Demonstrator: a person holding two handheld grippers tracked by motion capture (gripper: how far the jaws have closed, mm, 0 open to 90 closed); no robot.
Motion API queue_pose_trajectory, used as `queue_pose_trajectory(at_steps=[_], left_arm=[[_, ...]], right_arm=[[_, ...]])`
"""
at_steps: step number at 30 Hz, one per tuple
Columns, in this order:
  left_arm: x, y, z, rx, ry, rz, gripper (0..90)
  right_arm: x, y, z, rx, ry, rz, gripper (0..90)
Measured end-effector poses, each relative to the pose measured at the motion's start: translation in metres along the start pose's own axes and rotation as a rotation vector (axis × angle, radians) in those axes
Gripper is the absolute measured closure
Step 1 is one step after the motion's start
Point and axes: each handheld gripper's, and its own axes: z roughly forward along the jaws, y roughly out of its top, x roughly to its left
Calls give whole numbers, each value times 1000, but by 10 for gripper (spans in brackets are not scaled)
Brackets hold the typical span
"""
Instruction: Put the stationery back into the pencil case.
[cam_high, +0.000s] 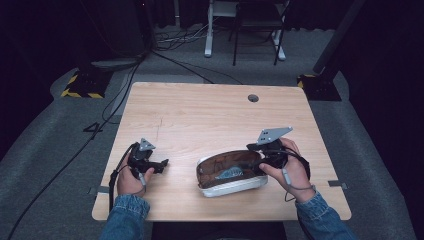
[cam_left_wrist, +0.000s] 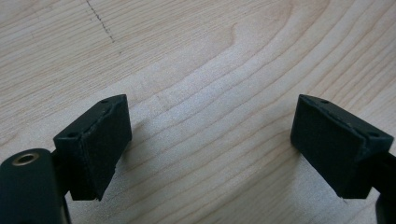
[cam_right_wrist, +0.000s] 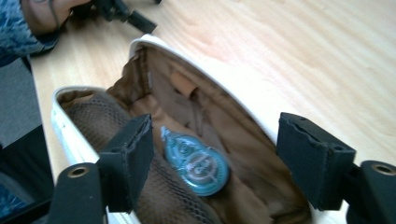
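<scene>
A white pouch (cam_high: 231, 187) with brown lining lies unzipped on the wooden table (cam_high: 210, 115), front right of centre. Inside it rests a blue tape dispenser (cam_high: 229, 173). My right gripper (cam_high: 256, 161) hovers at the pouch's right end. In the right gripper view its jaws (cam_right_wrist: 217, 137) stand open above the pouch's (cam_right_wrist: 224, 81) mouth, and the dispenser (cam_right_wrist: 196, 161) lies below and between them, untouched. My left gripper (cam_high: 162, 164) rests at the front left, apart from the pouch. Its jaws (cam_left_wrist: 210, 140) are wide open over bare wood, with nothing between them.
A round cable hole (cam_high: 253, 98) sits near the table's far edge. Cables run across the grey floor at the left (cam_high: 100, 125). Beyond the table stand stand bases with yellow-black markings (cam_high: 82, 85) and furniture legs (cam_high: 245, 35).
</scene>
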Motion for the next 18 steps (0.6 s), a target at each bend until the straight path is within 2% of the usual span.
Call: queue_pose_trajectory(at_steps=[7, 18], left_arm=[[0, 0, 0, 0, 1, -1, 126], [0, 0, 0, 1, -2, 0, 126]], right_arm=[[-15, -7, -12, -45, -61, 33, 217], [-45, -27, -30, -66, -171, 108, 170]])
